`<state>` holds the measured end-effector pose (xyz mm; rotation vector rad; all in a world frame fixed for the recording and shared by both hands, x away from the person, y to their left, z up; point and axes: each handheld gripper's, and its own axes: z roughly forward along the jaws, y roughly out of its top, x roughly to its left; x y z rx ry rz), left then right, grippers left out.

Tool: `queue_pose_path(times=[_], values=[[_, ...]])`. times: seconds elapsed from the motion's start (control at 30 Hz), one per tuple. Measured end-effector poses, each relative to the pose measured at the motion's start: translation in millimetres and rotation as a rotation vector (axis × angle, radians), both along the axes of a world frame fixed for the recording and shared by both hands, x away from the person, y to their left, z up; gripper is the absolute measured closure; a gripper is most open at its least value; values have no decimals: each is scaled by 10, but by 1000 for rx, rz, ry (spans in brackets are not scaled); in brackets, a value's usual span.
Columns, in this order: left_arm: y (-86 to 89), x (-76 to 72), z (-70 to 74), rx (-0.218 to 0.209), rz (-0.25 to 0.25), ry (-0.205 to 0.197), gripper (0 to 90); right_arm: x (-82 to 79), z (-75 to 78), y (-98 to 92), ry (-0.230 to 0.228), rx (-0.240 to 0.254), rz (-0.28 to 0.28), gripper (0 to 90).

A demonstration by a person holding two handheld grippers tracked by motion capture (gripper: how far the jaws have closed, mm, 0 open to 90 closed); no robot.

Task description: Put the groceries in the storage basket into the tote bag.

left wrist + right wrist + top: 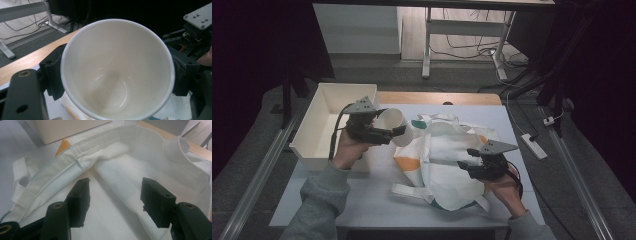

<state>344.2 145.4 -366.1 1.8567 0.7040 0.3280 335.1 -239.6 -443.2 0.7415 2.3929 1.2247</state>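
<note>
In the high view the left claw [393,131] sits left of centre, its jaws pinching a white cup [395,126] by the sides. The cup is lifted off the worktop [362,200] and tipped, its open mouth turned toward the upper left of the frame. It hangs between the cream bin [329,122] on the left and the cloth bag [452,160] in the middle. The left gripper view looks straight into the cup [117,72]: a bare white inside, with one black jaw pressed against the wall on each side.

The right claw [472,161] is in the lower right of the high view, just above the bag's white cloth. Its jaws stand spread, and nothing is between them. In the right gripper view the two black jaws rise well apart from the bottom edge over the bag [120,182]. The bag's folded hem and a strap loop run across the upper half of that frame. The bag lies rumpled on the worktop, white with orange and green patches showing at its left and top edges.
</note>
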Motion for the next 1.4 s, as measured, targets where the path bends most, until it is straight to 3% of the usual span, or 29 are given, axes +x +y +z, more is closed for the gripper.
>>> queue_pose_path(times=[0.5,0.77,1.4], values=[[-491,27,-241,93,-87,49,195,-117,64,223,-45,40,48,287],[-724,65,-404,139,-129,85,194,-143,39,438,-64,29,57,201],[-974,13,-501,147,-181,93,194,-163,2,837,-106,18,56,128]])
